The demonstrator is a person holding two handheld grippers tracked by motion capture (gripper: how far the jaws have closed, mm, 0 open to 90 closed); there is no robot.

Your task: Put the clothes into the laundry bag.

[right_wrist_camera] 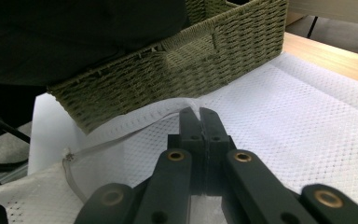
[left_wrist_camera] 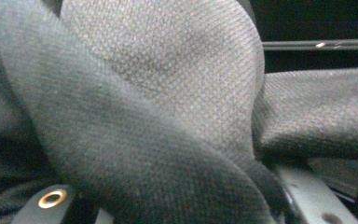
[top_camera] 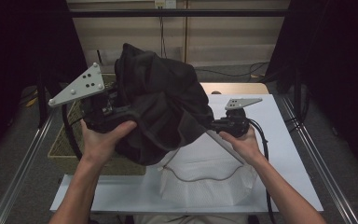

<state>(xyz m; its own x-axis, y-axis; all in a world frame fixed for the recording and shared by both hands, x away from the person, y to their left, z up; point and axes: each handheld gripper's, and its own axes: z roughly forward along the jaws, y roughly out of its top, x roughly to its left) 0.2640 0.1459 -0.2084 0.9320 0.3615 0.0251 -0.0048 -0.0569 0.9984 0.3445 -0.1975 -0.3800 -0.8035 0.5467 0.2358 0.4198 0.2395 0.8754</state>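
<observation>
Pinching white mesh bag [right_wrist_camera: 307,121], right gripper [right_wrist_camera: 199,114] jaws closed; left gripper [top_camera: 103,112] buried in dark garment [top_camera: 161,102], state unreadable.

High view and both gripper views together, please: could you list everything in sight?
Dark garment: one, black, held up over the basket and the table's left half.
Woven basket: one, olive green, left side of the table, partly under the garment.
Mesh bag: one, white, with drawstring, on the table's near middle.
Table: one, white top.
Left tongs: buried in the garment.
Right tongs: shut on the mesh bag's edge.
Hands: two, left, right.
</observation>
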